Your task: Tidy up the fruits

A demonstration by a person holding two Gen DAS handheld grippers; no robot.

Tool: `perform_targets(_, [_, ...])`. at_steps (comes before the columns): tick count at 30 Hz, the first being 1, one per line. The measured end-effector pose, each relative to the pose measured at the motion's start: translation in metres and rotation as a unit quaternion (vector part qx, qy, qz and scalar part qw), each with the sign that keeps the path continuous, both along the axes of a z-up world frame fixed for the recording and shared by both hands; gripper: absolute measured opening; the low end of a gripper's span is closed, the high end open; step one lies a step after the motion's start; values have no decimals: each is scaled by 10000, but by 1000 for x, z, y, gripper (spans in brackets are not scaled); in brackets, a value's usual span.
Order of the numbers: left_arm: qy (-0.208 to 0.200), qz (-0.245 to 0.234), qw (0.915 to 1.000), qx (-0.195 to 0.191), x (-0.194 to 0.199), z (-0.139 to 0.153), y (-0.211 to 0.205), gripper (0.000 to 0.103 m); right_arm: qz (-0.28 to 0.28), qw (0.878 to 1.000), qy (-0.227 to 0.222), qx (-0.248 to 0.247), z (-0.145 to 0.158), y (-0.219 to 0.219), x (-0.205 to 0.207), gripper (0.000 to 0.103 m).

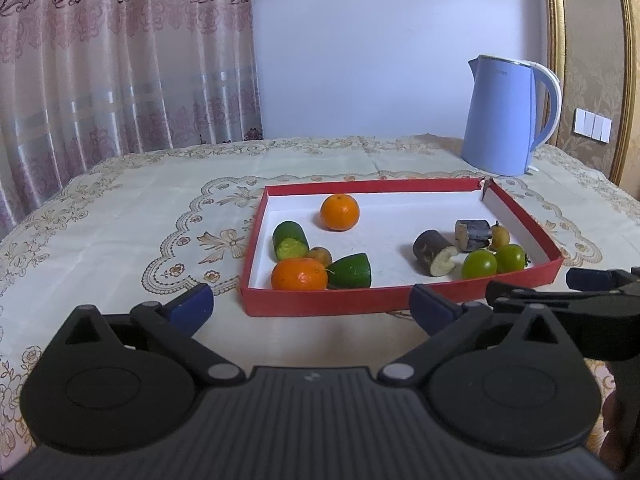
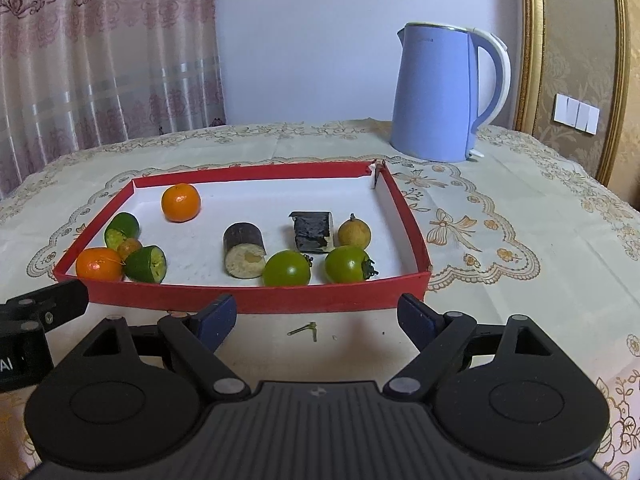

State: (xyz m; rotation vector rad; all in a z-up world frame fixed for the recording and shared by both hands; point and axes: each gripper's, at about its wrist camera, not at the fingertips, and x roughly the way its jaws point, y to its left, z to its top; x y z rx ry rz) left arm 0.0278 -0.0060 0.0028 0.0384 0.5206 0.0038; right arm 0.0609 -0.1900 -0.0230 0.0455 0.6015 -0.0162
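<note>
A red tray (image 1: 320,306) (image 2: 320,299) with a white floor holds the fruit. Two oranges (image 1: 339,212) (image 1: 299,273), two green cucumber pieces (image 1: 289,240) (image 1: 350,271) and a small brown fruit (image 1: 321,255) lie at its left. Two dark cut pieces (image 2: 244,249) (image 2: 312,231), two green tomatoes (image 2: 286,269) (image 2: 346,264) and a yellow-brown fruit (image 2: 354,233) lie at its right. My left gripper (image 1: 312,306) is open and empty before the tray's front wall. My right gripper (image 2: 318,318) is open and empty, also just before the front wall.
A light blue kettle (image 1: 508,116) (image 2: 444,92) stands behind the tray at the back right. The table wears a cream embroidered cloth (image 1: 120,232). A small green stem (image 2: 306,329) lies on the cloth between my right fingers. Curtains hang at the left.
</note>
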Motion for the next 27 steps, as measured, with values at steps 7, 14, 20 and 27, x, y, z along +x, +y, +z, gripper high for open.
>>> perform_targets(7, [42,-18,10000,17,1,-2,-1,103,35,10000,9,-26,-1,4,1,88])
perform_targets(14, [68,-10,10000,-17,3,-3,-1,103,50,10000,-6,-32,0,5,1,88])
perform_targets(20, [84,-33,10000,18,3,-4,-2,103,67,10000,5,-34,1,5,2,88])
perform_targets(27, [111,-44,9999,-9,4,-5,-1,103,86,10000,-1,-43,1,8,3,88])
